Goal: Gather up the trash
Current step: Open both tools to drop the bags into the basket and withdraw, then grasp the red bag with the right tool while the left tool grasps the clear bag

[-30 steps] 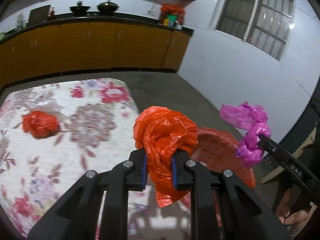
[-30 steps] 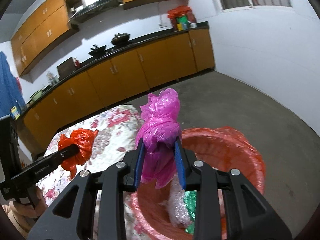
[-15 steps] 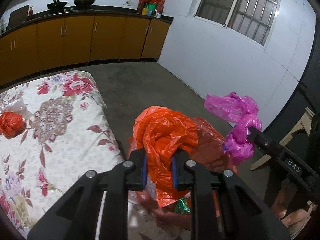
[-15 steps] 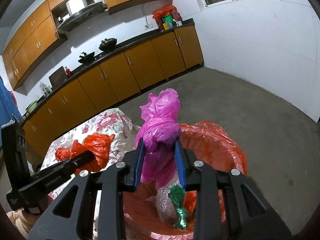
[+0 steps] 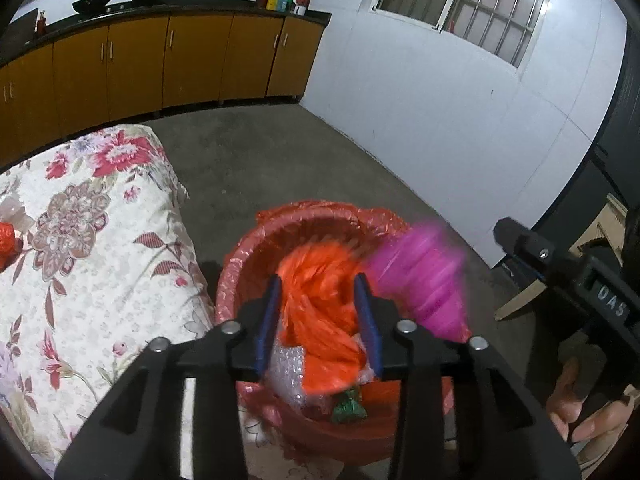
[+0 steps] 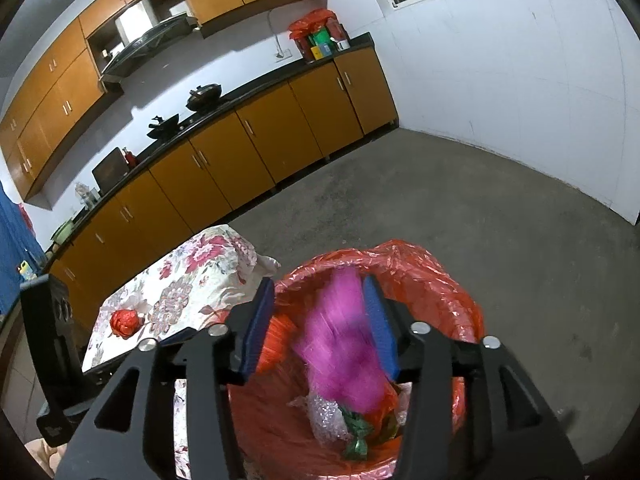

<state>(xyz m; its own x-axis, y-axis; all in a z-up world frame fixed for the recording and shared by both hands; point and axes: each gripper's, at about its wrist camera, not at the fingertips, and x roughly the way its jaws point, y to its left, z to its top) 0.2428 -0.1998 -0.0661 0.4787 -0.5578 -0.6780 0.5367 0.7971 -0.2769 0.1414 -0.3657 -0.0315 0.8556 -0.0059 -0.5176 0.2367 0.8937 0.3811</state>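
Trash drops: the orange bag [image 5: 320, 316] and pink bag [image 6: 344, 348], gripped half a second ago, now blur between the spread-apart left gripper [image 5: 318, 320] and right gripper [image 6: 318, 328], falling into the red-lined bin [image 6: 460, 304]; one red wad [image 6: 125, 321] remains near the flowered tablecloth's [image 5: 100, 264] far edge.

The surface [image 5: 100, 264], covered in a floral cloth, lies to the left of the left hand-held gripper [image 5: 318, 320]. A small red crumpled bag [image 5: 6, 240] rests on it at its far left, on a bit of clear plastic. On the grey concrete floor [image 5: 280, 160], directly ahead of both hand-held grippers and just beside the surface's edge, stands a red-lined bin [image 5: 240, 264].
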